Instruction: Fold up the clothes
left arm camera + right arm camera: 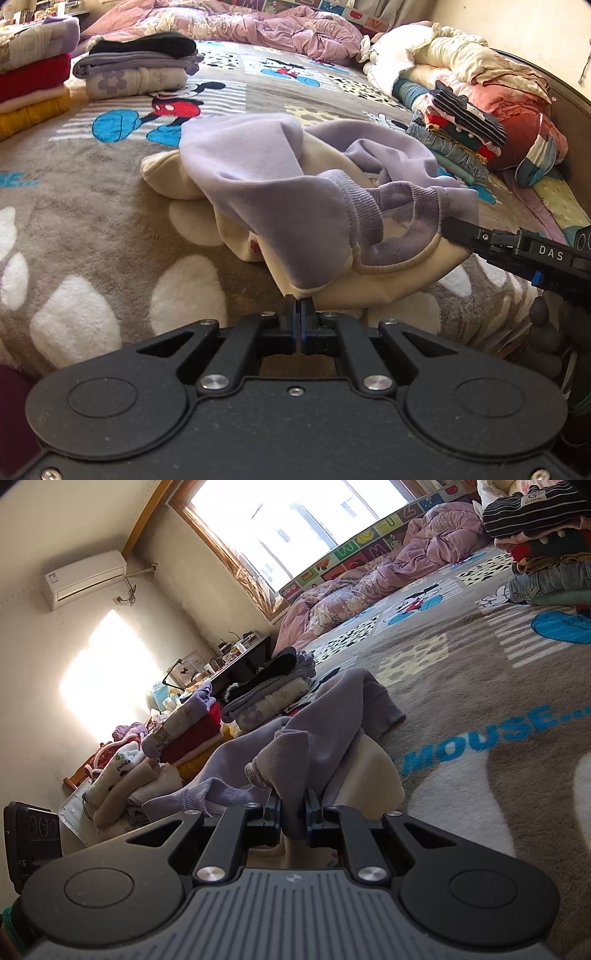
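Garment under handling was a lilac sweatshirt [258, 173] with cream lining, lying crumpled near the middle of the bed, on the grey cartoon blanket [110, 221]. Left hand-held gripper [299, 306] stood closed, jaws pinching a cream corner of the hem. Right hand-held gripper [293, 808] stood nearly closed on a bunched fold of lilac fabric beside the ribbed cuff [391, 199]. Folded stacks [140, 66] sat toward the bed's far-left corner; another pile [458, 136] sat along the right edge.

Judgement: the step in hand was a two-point hold on the sweatshirt (whether to spread it flat or to carry a fold over, the frames did not settle). The next move would call for both grips held firm and even tension, as the soft fabric could slip or sag.
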